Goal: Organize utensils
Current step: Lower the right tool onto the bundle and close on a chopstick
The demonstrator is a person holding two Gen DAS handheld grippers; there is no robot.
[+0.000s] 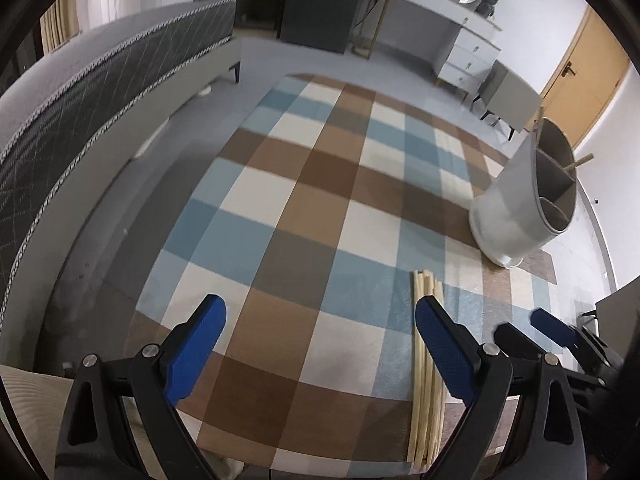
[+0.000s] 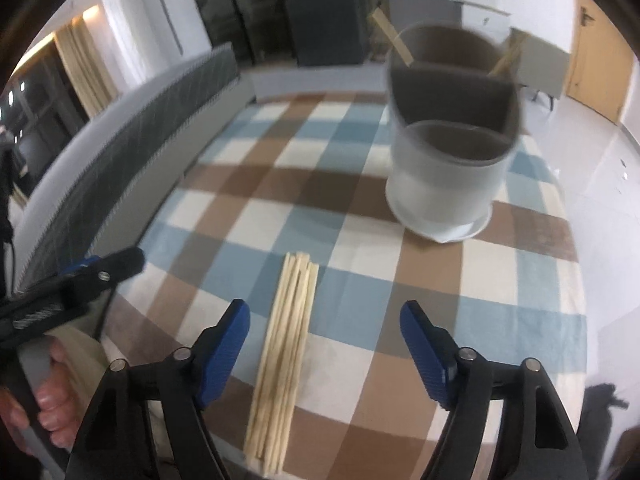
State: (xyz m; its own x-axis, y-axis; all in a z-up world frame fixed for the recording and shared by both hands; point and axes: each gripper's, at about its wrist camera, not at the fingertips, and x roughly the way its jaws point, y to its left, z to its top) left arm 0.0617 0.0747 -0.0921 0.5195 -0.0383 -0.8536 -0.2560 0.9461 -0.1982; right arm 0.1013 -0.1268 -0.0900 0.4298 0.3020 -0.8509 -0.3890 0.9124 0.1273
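A bundle of pale wooden chopsticks (image 2: 286,356) lies on the checked tablecloth (image 2: 248,216), pointing away from me. It also shows in the left wrist view (image 1: 426,372), beside the left gripper's right finger. A white utensil holder (image 2: 444,160) with grey divided compartments stands beyond them; two wooden sticks lean in its far compartment. It shows at the right in the left wrist view (image 1: 516,204). My right gripper (image 2: 325,320) is open, empty and just right of the chopsticks, above them. My left gripper (image 1: 320,316) is open and empty, left of the chopsticks.
The round table's edge curves close at front and left. A grey bed (image 1: 80,92) runs along the left. A white dresser (image 1: 460,40), a dark cabinet (image 1: 320,4) and a wooden door (image 1: 580,80) stand at the back.
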